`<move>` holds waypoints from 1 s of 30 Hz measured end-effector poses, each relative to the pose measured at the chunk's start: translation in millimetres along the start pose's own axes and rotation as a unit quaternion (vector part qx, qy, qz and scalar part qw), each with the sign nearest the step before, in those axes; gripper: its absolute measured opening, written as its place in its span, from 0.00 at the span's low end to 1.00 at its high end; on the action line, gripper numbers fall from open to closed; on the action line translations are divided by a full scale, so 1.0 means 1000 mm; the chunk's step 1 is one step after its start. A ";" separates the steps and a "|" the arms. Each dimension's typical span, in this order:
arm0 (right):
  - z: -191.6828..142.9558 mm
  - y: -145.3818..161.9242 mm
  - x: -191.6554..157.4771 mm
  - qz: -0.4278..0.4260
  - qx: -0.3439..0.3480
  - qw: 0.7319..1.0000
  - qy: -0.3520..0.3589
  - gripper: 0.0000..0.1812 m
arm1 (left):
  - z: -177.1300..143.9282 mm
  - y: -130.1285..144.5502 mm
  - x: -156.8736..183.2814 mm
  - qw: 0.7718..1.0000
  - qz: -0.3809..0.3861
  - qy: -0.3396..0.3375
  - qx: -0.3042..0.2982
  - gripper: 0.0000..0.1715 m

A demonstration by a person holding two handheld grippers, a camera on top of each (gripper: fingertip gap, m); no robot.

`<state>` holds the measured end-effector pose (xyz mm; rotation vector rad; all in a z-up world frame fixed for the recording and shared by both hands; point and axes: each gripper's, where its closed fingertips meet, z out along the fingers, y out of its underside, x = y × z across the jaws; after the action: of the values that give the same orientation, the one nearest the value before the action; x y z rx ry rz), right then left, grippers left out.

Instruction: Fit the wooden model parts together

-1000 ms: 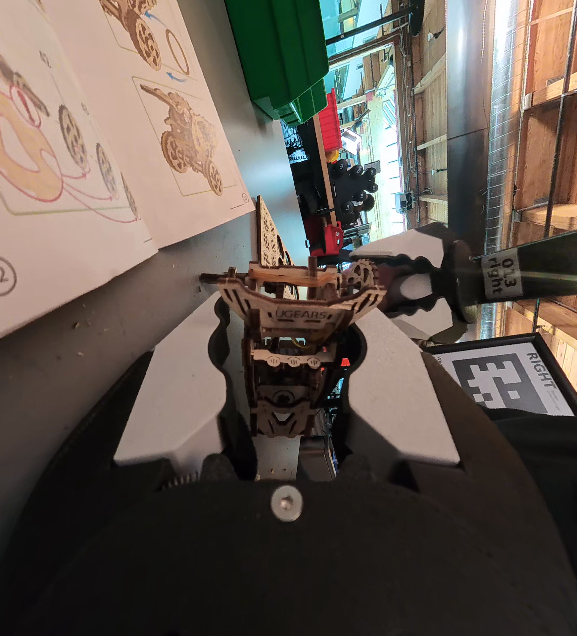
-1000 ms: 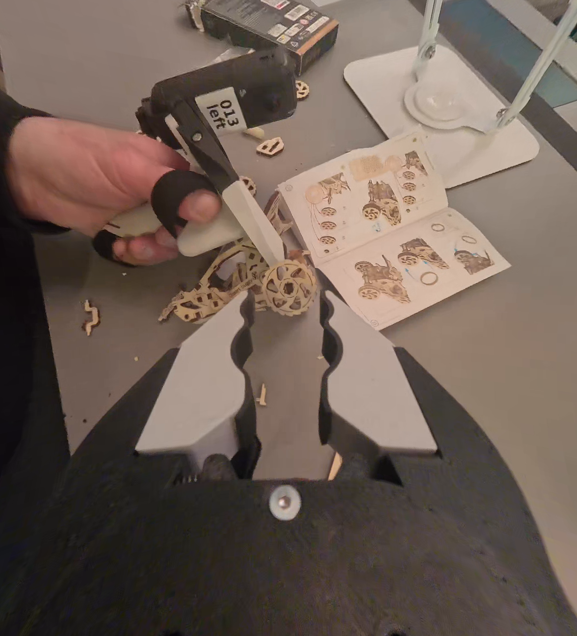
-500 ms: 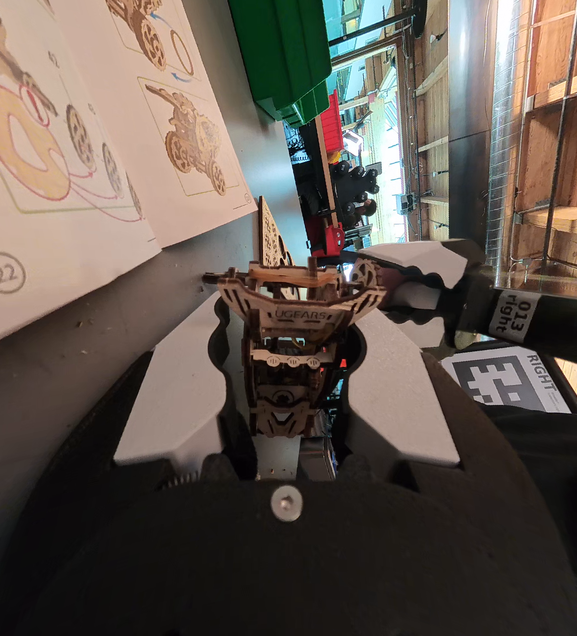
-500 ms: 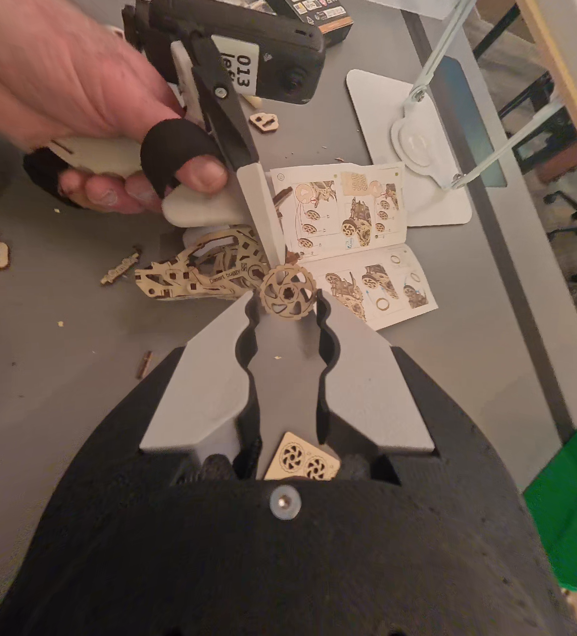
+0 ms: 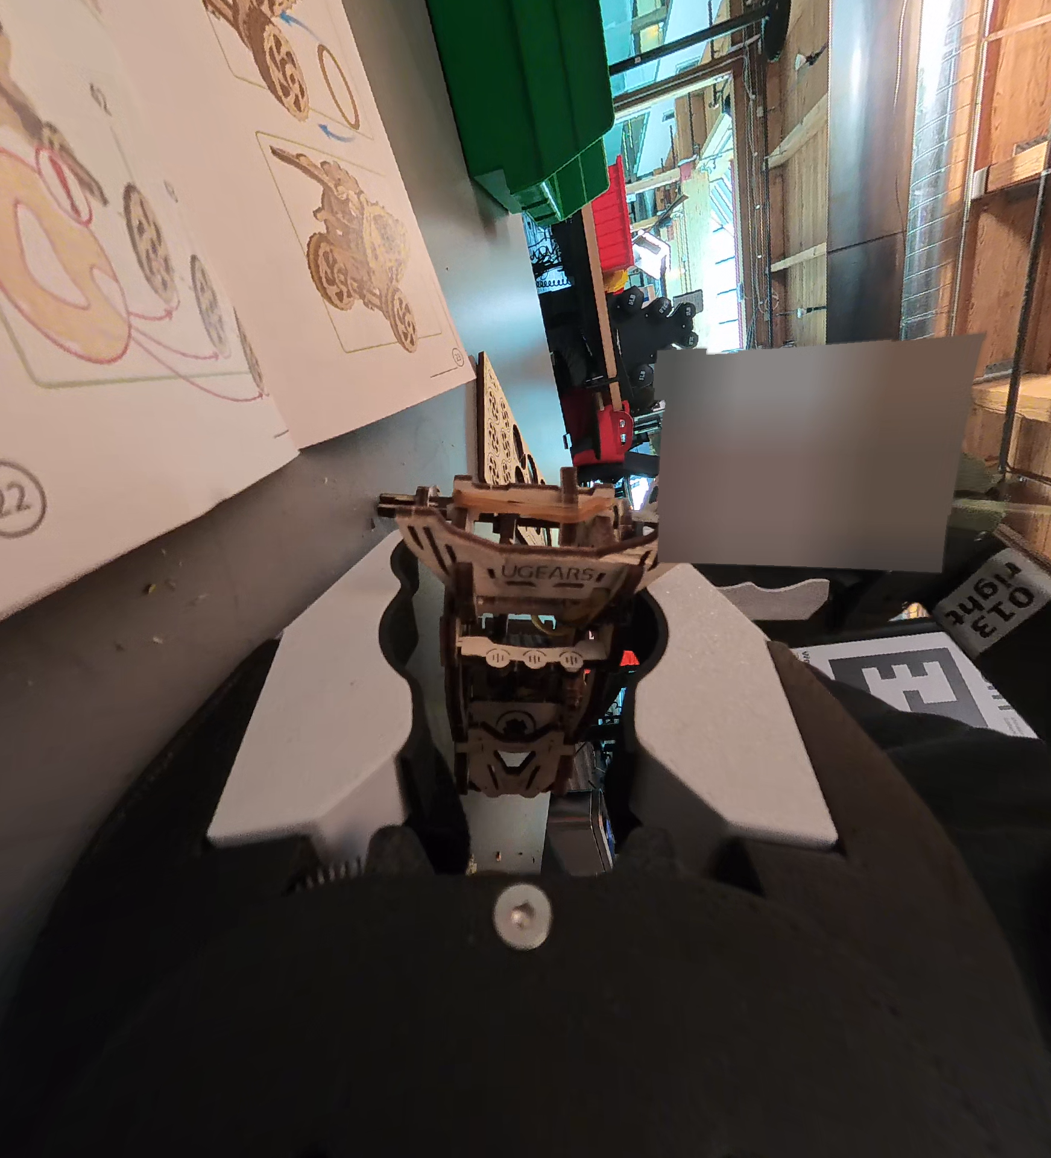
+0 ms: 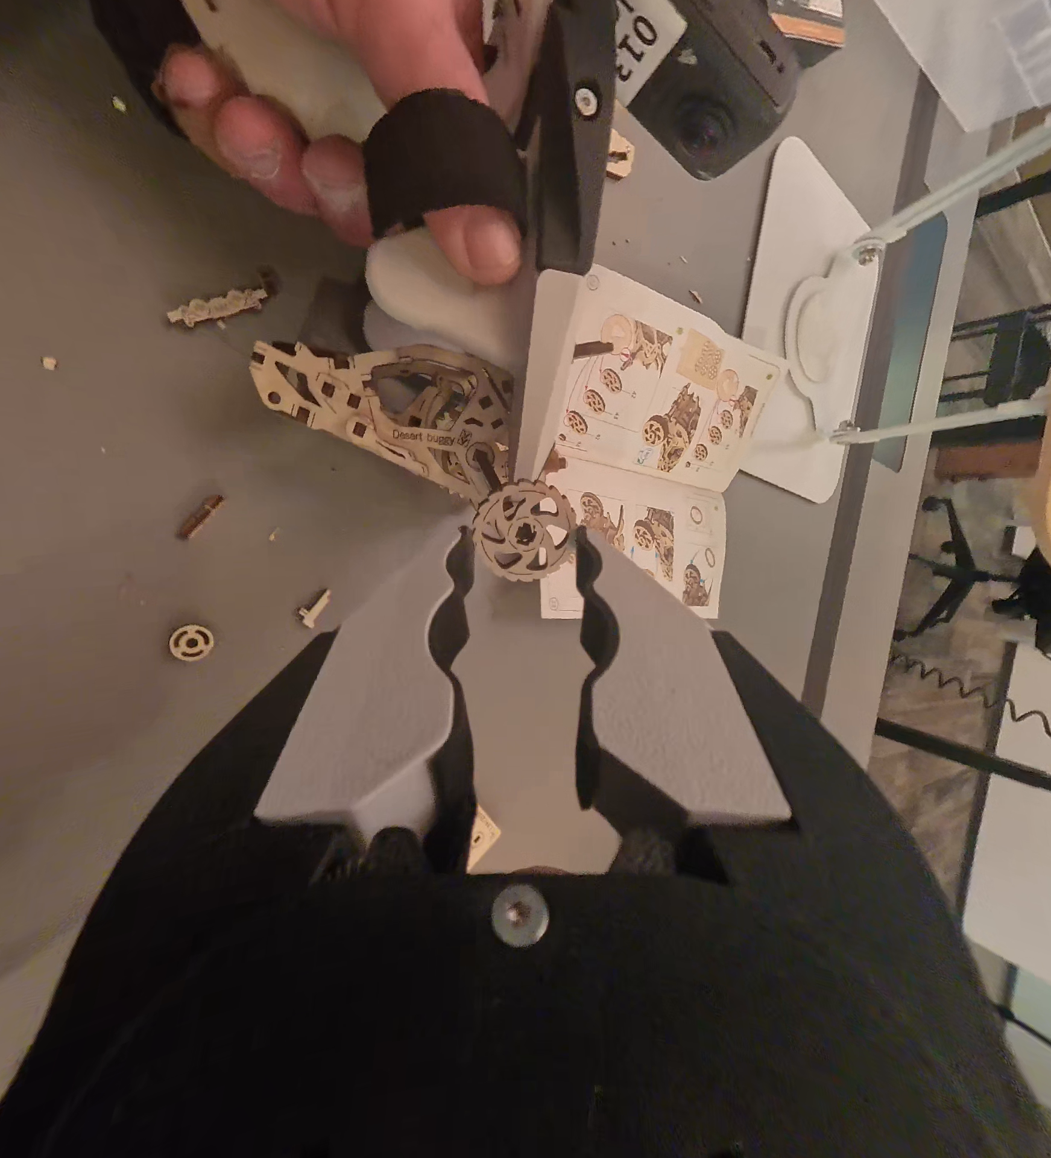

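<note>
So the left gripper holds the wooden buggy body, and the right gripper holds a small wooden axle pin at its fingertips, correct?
Not quite. The left gripper does hold the buggy body, but the right gripper holds a spoked wooden wheel, not an axle pin, as the right wrist view shows.

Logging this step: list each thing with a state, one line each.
Left gripper: shut on the wooden buggy frame.
Wooden buggy frame: partly built, held on its side.
Right gripper: shut on the wooden wheel.
Wooden wheel: gripped by its rim, at the frame's axle.
Instruction booklet: open, flat on the table.
</note>
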<state>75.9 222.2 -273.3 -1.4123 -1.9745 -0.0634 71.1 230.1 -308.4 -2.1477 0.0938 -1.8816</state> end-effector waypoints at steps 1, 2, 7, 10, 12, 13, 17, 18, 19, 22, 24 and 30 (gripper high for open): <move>0.000 0.000 0.000 -0.006 0.000 1.000 -0.005 0.16 | 0.000 0.000 0.000 1.000 0.000 0.000 0.000 0.38; 0.000 0.000 0.000 -0.012 -0.002 1.000 -0.009 0.16 | 0.000 0.000 0.000 1.000 -0.001 0.000 0.000 0.38; -0.002 -0.002 0.000 0.025 0.006 0.999 -0.027 0.16 | 0.000 0.000 -0.001 1.000 -0.002 -0.002 0.001 0.38; -0.003 -0.001 -0.001 0.053 0.007 0.998 -0.022 0.17 | 0.000 -0.001 -0.001 1.000 -0.003 -0.002 0.001 0.38; -0.005 -0.002 -0.003 0.053 0.016 0.998 -0.019 0.17 | 0.000 0.000 -0.001 1.000 -0.003 -0.001 0.000 0.38; -0.005 -0.002 -0.004 0.047 0.018 0.999 -0.021 0.16 | 0.000 0.000 -0.001 1.000 -0.003 -0.002 0.000 0.38; -0.007 -0.002 -0.001 -0.016 0.014 1.000 -0.019 0.16 | 0.000 0.000 -0.001 1.000 -0.002 -0.002 0.000 0.38; -0.008 -0.002 0.000 -0.039 0.011 0.999 -0.021 0.16 | 0.000 0.000 -0.001 1.000 -0.002 -0.002 0.000 0.38; -0.008 -0.002 0.000 -0.059 0.008 0.998 -0.026 0.17 | 0.000 0.000 -0.001 1.000 -0.003 -0.002 0.001 0.38; -0.005 -0.001 0.000 -0.113 0.000 0.993 -0.040 0.16 | 0.000 -0.001 -0.001 1.000 -0.003 -0.003 0.001 0.38; -0.004 0.000 0.002 -0.141 -0.005 0.989 -0.044 0.17 | 0.000 -0.001 -0.001 1.000 -0.004 -0.002 0.001 0.38; -0.004 -0.002 -0.002 -0.205 0.007 0.976 -0.073 0.17 | 0.000 -0.001 -0.001 1.000 -0.008 0.000 0.000 0.38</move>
<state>76.7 218.2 -270.6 -1.0036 -2.3578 -0.1348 71.0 231.2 -309.6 -2.1542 0.0760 -1.8904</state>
